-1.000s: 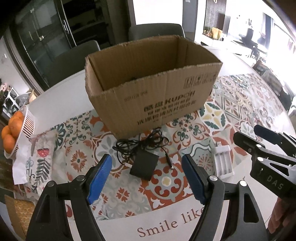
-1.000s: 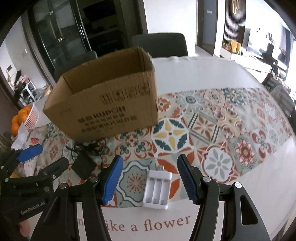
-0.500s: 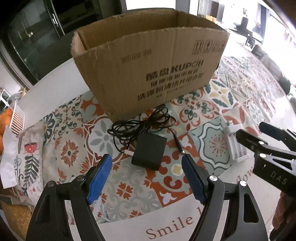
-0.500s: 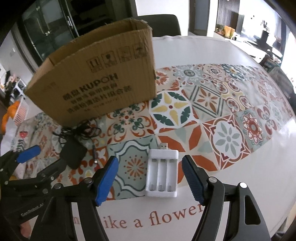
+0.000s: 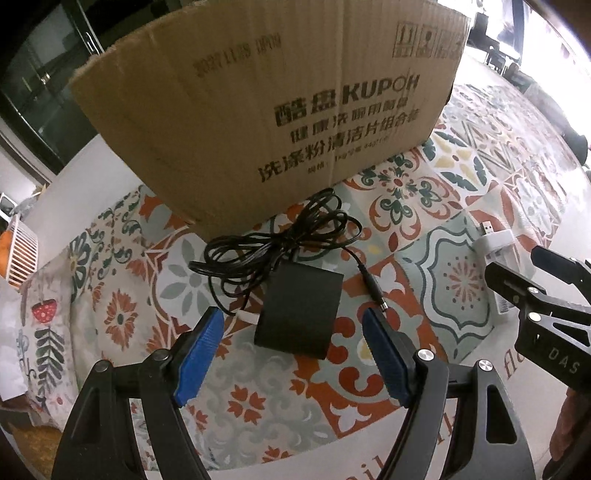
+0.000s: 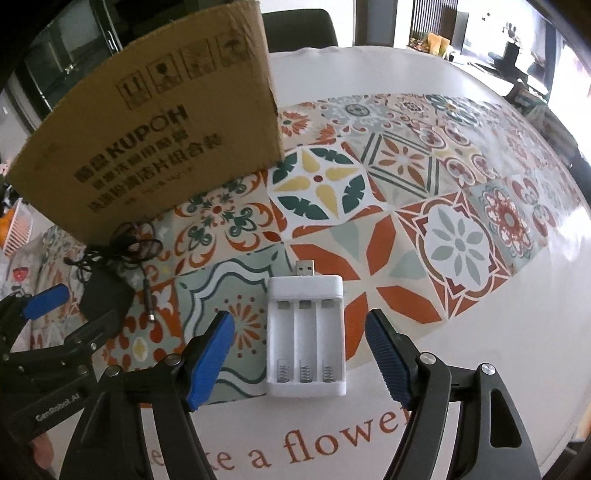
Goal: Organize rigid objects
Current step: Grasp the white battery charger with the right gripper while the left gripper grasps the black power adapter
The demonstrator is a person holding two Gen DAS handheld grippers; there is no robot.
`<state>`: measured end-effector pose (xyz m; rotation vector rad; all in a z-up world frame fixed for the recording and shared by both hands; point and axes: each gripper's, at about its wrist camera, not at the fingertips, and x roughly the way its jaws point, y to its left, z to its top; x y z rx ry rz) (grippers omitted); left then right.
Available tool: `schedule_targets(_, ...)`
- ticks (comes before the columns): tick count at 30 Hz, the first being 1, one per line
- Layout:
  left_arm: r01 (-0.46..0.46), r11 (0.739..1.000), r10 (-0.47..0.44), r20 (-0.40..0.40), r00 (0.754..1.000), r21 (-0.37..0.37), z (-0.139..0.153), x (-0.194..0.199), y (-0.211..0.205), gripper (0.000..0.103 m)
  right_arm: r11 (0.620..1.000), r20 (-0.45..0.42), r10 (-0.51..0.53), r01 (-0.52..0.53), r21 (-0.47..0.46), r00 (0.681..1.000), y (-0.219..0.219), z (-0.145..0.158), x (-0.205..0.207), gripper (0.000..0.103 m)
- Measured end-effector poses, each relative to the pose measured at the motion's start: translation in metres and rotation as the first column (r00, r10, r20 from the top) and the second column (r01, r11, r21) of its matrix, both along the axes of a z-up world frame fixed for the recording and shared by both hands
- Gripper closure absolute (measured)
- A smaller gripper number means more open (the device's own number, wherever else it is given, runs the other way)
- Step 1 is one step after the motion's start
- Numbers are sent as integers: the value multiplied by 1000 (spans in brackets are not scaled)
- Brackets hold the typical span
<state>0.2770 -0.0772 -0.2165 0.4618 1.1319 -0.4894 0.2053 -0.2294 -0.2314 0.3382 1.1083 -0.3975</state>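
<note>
A black power adapter [image 5: 300, 311] with a tangled black cable [image 5: 280, 236] lies on the patterned tablecloth in front of a brown cardboard box [image 5: 280, 103]. My left gripper [image 5: 293, 350] is open, its blue pads on either side of the adapter's near end, close above it. A white three-slot battery charger [image 6: 306, 332] with a USB plug lies to the right. My right gripper [image 6: 300, 350] is open, its pads either side of the charger. The charger's tip [image 5: 496, 240] and the right gripper [image 5: 532, 273] show in the left wrist view. The adapter [image 6: 105, 299] and left gripper [image 6: 66, 317] show in the right wrist view.
The box [image 6: 147, 129] stands just behind both objects. A white basket with oranges [image 5: 20, 251] and a leaf-print cloth [image 5: 44, 332] sit at the far left. The table's white edge with printed lettering [image 6: 332, 439] runs along the front. A dark chair [image 6: 299, 29] stands behind.
Both grippers have moved forward and down toward the table. The adapter now sits between the left pads and the charger between the right pads. Both stay open.
</note>
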Motion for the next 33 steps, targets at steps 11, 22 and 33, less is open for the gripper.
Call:
schedule_targets(11,-5,1000,6,-30,1000,17,-20,19,-7,26,1000,-42,3,-4,-11,999,-7,-21,9,29)
schedule_targets(22,-41,998,39,-47,998,-42,-23,31,-6,41,997,-30,57,-58,-49,998,11,-20,18,53)
schedule_targets(33,-123,988,115,-84,990,-97,-16,11,3,41,995,3,96,-96,22,995,8,-14,12,53)
